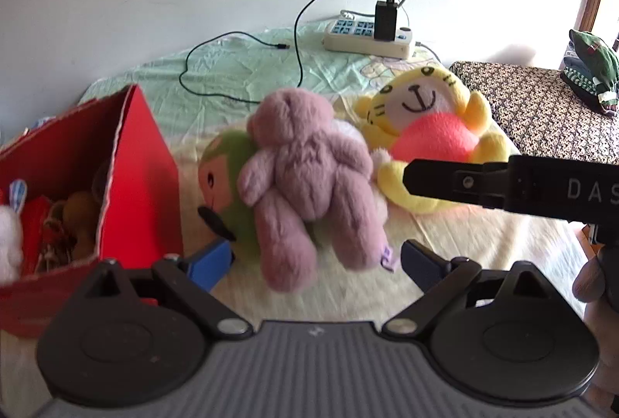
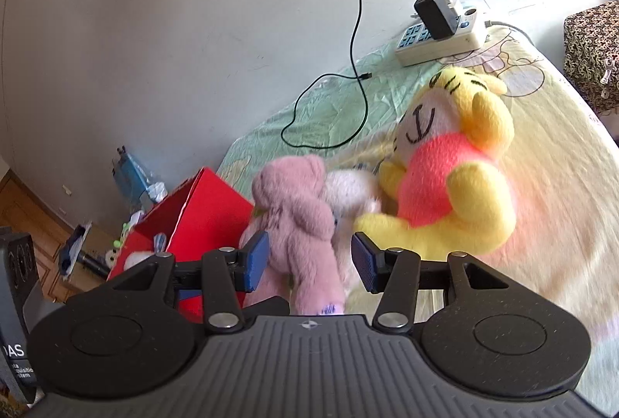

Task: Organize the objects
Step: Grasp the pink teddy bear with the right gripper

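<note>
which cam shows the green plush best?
Left wrist. The green plush shows its face and green body there, lying under the pink teddy beside the red box. In the right wrist view the teddy hides nearly all of it.

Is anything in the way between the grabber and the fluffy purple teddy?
Nothing visible is. The purple teddy lies right in front of the right gripper, its legs already between the open jaws. The red box sits just left.
</note>
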The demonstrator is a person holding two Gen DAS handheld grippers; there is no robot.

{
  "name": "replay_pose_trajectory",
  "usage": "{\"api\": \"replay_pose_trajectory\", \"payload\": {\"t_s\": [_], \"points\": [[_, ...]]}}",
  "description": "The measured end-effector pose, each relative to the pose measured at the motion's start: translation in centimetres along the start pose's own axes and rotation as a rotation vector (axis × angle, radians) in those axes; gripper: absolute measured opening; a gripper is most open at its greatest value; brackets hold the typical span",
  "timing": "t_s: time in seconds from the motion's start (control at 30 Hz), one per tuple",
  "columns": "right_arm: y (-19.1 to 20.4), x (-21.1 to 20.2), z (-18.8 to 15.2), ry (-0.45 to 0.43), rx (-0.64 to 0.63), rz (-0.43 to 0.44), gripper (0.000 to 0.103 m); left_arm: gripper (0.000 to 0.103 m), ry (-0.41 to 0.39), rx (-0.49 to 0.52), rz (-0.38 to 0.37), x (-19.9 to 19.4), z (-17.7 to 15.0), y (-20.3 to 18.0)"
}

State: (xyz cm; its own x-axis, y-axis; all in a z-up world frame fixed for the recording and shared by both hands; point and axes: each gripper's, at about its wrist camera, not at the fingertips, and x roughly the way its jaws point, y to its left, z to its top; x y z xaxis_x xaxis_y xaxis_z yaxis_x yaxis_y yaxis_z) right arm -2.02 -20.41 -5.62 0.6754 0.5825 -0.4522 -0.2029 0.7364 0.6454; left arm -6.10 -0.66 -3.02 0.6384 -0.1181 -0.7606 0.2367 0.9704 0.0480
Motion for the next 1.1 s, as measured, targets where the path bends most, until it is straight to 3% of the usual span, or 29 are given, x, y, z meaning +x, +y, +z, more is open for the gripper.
{"api": "replay_pose_trajectory", "payload": {"t_s": [0.2,0.63,0.8,1.1], "points": [[-1.5,1.9,1.9,-0.021,0.096,0.01,0.051,0.092,-0.052,0.01,-0.024,1.5,2.0,0.7],[-2.0,8.5,2.7,0.146,0.113,0.045,0.051,0.092,-0.001,0.006,-0.101,6.5,3.5,2.5],[-2.0,9.0,2.7,0.155,0.102,0.099,0.04,0.091,-0.014,0.006,-0.105,7.1,3.8,2.5],[-2.3,7.8,2.8,0.164,0.13,0.129,0.035,0.085,-0.02,0.018,-0.088,6.7,3.9,2.0]]}}
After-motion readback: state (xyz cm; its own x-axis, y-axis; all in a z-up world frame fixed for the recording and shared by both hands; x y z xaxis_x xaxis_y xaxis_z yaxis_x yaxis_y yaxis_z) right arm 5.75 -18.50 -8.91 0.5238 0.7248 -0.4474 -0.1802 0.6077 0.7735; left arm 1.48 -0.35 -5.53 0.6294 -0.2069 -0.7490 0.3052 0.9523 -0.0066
